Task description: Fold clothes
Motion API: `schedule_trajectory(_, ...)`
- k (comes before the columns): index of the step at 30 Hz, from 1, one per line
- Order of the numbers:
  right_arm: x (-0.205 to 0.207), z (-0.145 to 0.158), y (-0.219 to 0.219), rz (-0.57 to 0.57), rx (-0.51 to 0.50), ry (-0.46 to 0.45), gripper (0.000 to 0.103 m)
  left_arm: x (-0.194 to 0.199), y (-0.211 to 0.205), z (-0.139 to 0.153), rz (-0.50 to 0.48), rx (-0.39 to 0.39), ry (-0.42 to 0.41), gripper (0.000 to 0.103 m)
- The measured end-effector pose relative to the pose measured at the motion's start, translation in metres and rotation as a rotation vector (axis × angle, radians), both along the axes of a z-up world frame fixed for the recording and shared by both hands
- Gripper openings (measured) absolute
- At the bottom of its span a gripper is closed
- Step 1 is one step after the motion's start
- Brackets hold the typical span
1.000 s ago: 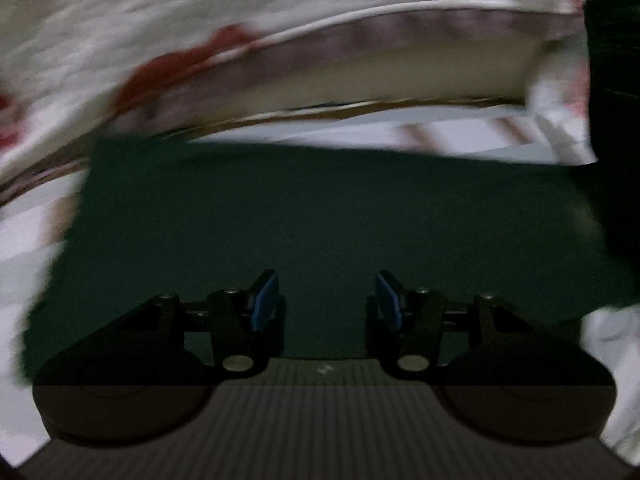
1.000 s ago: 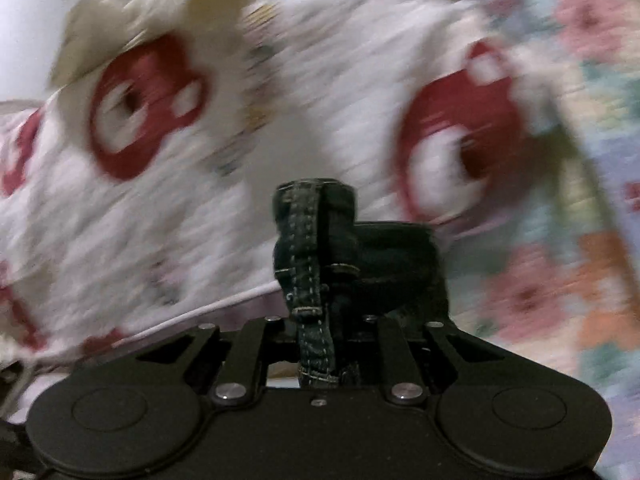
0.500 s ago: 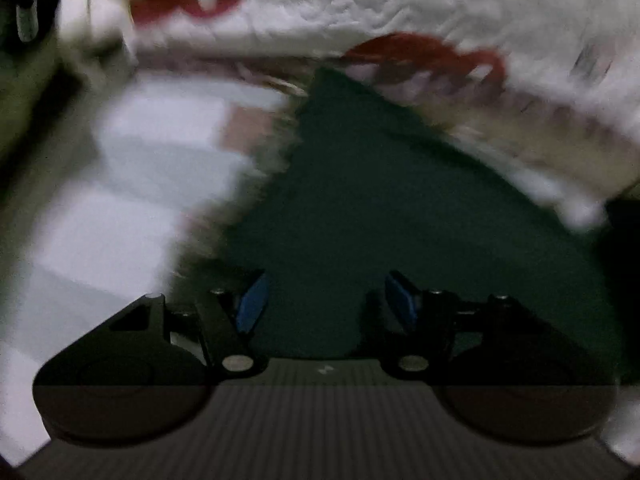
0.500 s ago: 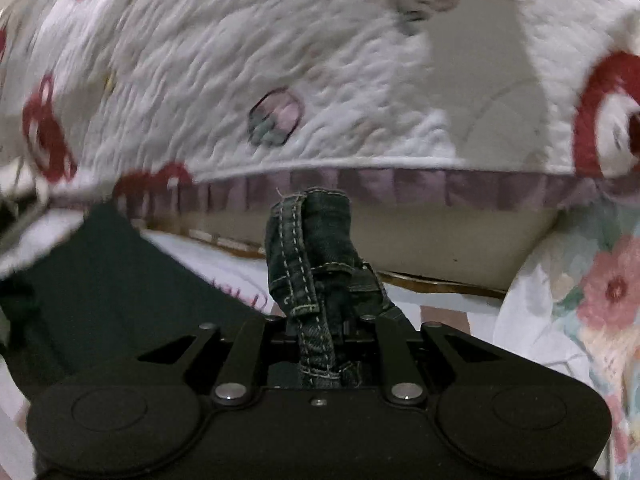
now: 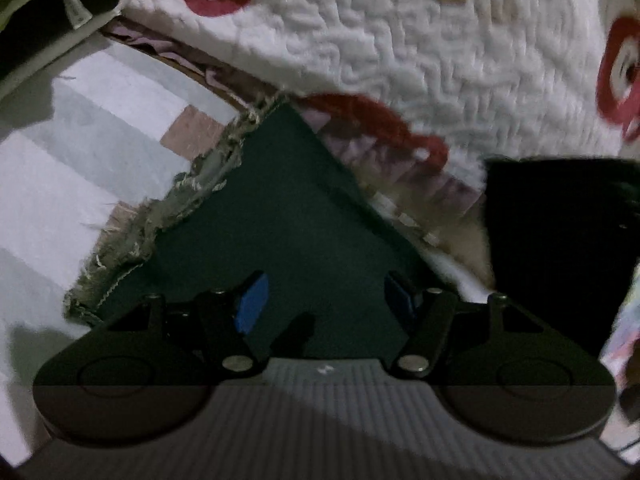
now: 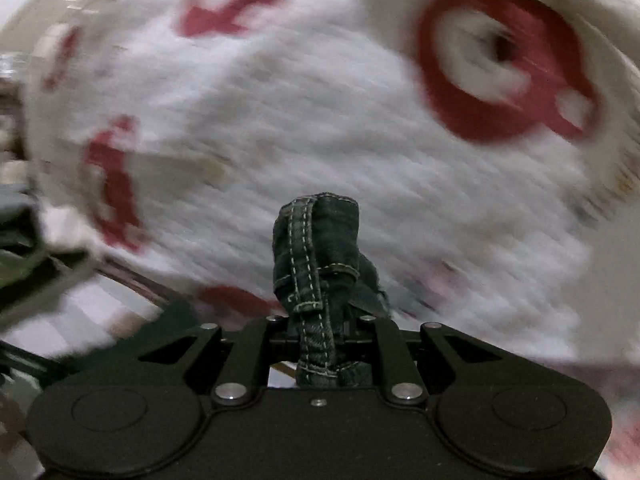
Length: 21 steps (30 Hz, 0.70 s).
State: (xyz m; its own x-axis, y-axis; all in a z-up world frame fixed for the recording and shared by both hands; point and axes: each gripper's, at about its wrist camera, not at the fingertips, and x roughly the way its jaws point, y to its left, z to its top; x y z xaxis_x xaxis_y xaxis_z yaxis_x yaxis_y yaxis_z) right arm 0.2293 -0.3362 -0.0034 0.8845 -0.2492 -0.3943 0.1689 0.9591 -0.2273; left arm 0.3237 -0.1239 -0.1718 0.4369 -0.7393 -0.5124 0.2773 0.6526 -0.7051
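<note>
One dark jeans garment (image 5: pixel 280 216), frayed hem, flat on striped sheet (image 5: pixel 80 132); left gripper (image 5: pixel 322 300) wide, empty; right gripper (image 6: pixel 326 332) clamps stitched denim fold (image 6: pixel 316 248)

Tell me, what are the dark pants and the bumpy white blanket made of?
The pants look like dark denim: pale double stitching, thick seams, and a frayed hem in the left view. The blanket looks like quilted cotton, matte, with puckered wavy stitching and red prints, though the fibre is a guess.

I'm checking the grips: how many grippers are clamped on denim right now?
1. The right gripper pinches a bunched denim seam. The left gripper is open above the flat jeans leg, holding nothing.
</note>
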Motion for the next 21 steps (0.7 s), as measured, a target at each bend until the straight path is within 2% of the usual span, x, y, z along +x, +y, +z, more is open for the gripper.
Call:
schedule_trajectory(3, 0.038, -0.025, 0.047, 0.126, -0.008, 0.015, 0.016, -0.005, 0.003, -0.008, 0.040, -0.052, -0.006, 0.065)
schedule_trajectory(5, 0.064, -0.061, 0.070, 0.194, -0.004, 0.077, 0.016, -0.004, 0.007, -0.015, 0.053, -0.005, 0.021, 0.064)
schedule_trajectory(7, 0.085, -0.100, 0.083, 0.228, 0.048, 0.151, 0.016, -0.002, 0.011, -0.023, 0.070, 0.048, 0.047, 0.054)
schedule_trajectory(8, 0.090, -0.112, 0.083, 0.227, 0.098, 0.165, 0.017, -0.001, 0.014, -0.026, 0.078, 0.074, 0.060, 0.054)
schedule_trajectory(10, 0.095, -0.125, 0.080, 0.226, 0.192, 0.191, 0.017, 0.004, 0.023, -0.031, 0.096, 0.031, 0.106, 0.056)
schedule_trajectory(11, 0.093, -0.126, 0.078, 0.228, 0.221, 0.187, 0.021, 0.006, 0.025, -0.029, 0.105, 0.006, 0.127, 0.056)
schedule_trajectory(14, 0.083, -0.121, 0.071, 0.261, 0.231, 0.183, 0.029, 0.007, 0.019, -0.020, 0.077, -0.005, 0.101, 0.058)
schedule_trajectory(16, 0.070, -0.116, 0.064, 0.267, 0.243, 0.198, 0.039, 0.008, 0.017, -0.021, 0.066, -0.028, 0.114, 0.059)
schedule_trajectory(18, 0.047, -0.116, 0.055, 0.272, 0.284, 0.229, 0.050, 0.009, 0.020, -0.023, 0.066, -0.089, 0.146, 0.059)
schedule_trajectory(19, 0.033, -0.117, 0.052, 0.271, 0.294, 0.245, 0.050, 0.009, 0.023, -0.023, 0.066, -0.119, 0.159, 0.059)
schedule_trajectory(21, -0.005, -0.124, 0.049, 0.218, 0.238, 0.277, 0.051, 0.010, 0.026, -0.022, 0.068, -0.113, 0.156, 0.061)
